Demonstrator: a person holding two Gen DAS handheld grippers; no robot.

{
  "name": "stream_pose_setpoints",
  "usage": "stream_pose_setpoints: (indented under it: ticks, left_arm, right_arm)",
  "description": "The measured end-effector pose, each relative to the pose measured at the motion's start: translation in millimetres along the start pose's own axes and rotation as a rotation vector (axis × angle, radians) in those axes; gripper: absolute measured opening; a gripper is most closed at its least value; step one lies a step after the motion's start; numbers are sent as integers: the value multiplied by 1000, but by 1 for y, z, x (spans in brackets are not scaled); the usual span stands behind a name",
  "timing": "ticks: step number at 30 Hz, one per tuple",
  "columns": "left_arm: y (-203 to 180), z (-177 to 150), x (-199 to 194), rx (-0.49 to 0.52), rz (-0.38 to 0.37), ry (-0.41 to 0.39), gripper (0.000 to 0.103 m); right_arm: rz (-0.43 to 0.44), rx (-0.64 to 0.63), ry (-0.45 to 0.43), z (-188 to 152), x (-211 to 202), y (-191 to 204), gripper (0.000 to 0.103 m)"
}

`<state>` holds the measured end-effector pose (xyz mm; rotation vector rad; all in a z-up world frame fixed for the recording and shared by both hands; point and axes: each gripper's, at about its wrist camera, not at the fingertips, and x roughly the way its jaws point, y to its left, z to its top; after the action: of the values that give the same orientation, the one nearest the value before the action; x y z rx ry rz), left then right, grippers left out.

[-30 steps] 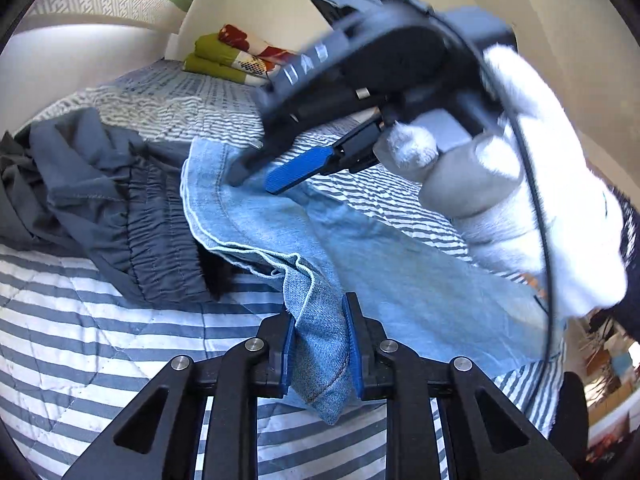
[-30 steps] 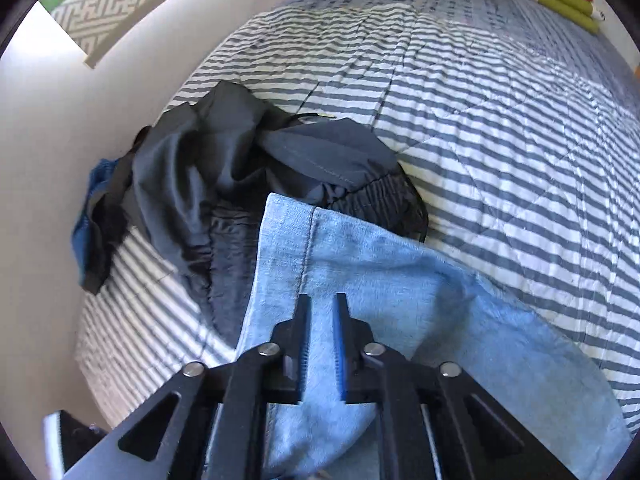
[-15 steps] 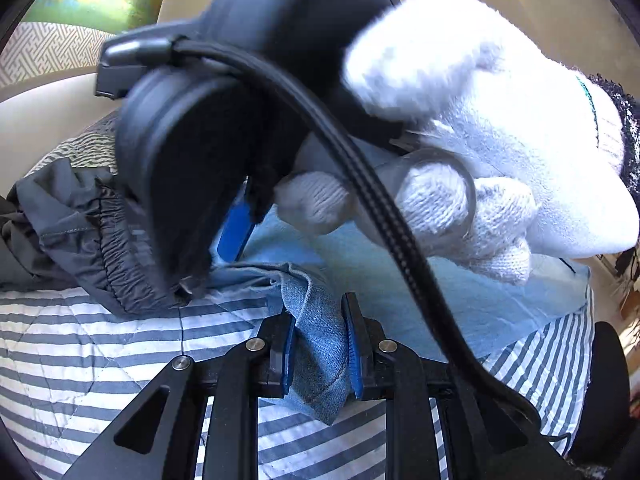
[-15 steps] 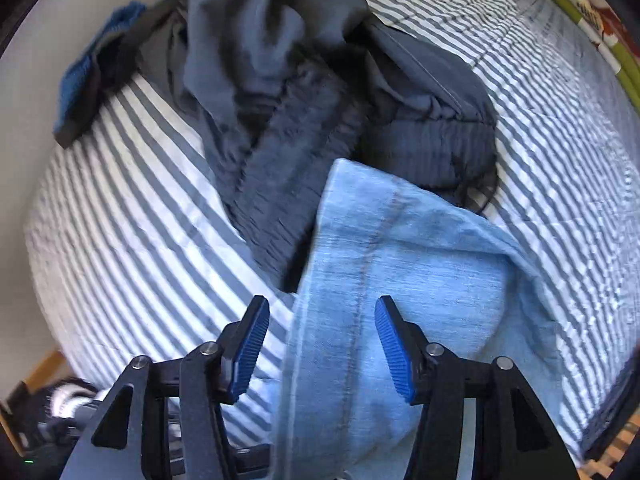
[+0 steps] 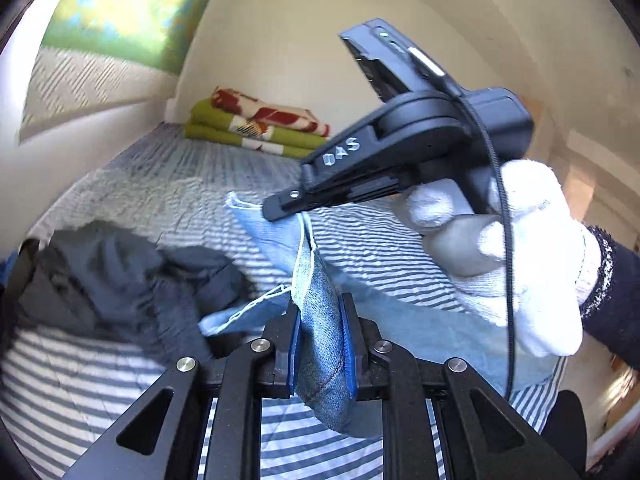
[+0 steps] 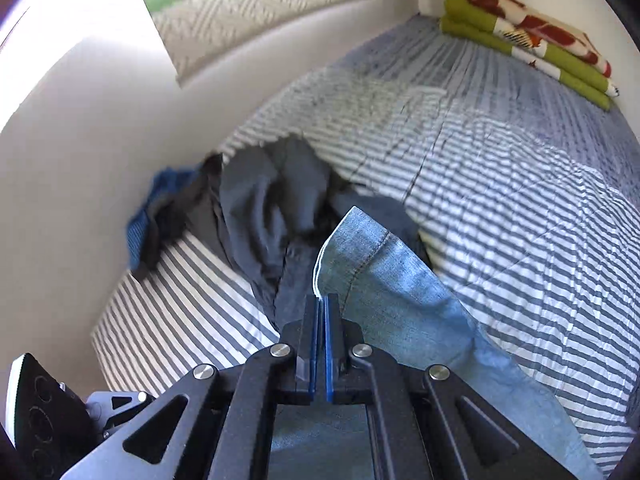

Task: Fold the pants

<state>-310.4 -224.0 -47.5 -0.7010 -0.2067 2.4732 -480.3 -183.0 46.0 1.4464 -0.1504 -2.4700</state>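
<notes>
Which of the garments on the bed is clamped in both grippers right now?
The light blue denim pants: the left gripper and right gripper both pinch their edge. The dark grey pants lie crumpled, untouched on the striped bedspread.

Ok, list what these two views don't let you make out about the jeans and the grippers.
- Left wrist view: the right gripper tips sit side-on against the jeans; the gap between them is hidden.
- Left wrist view: the glove covers the jeans' far side.
- Right wrist view: the jeans run off the bottom edge, so their full length is cut off.
- Both views: the grey clothes are blurred; what garment they are is unclear.
</notes>
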Motion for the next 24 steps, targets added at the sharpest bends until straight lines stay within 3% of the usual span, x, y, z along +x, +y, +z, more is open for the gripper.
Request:
stream_pose_setpoints:
  ticks: [8,13,19,22,24]
  left_arm:
    - [-123,58,23,133,-90,27,17]
    - [-231,71,57,212,-197,66,17]
    - [-369,23,136,299,-363,199,17]
    - [-440,-30,173,333,-433,317,17]
    - [-480,-78,201,365,-449,427,17]
  right_arm:
    - [4,120,-190,-26,-108,-66,2]
    - [-9,269,-307,-79,-185,-156,2]
    - [-66,519,-383,-206,-245,-286,2]
    - [-133,632,-364,-287,-255,-343,2]
    - [-170,693,-301,-338,-243,-377,2]
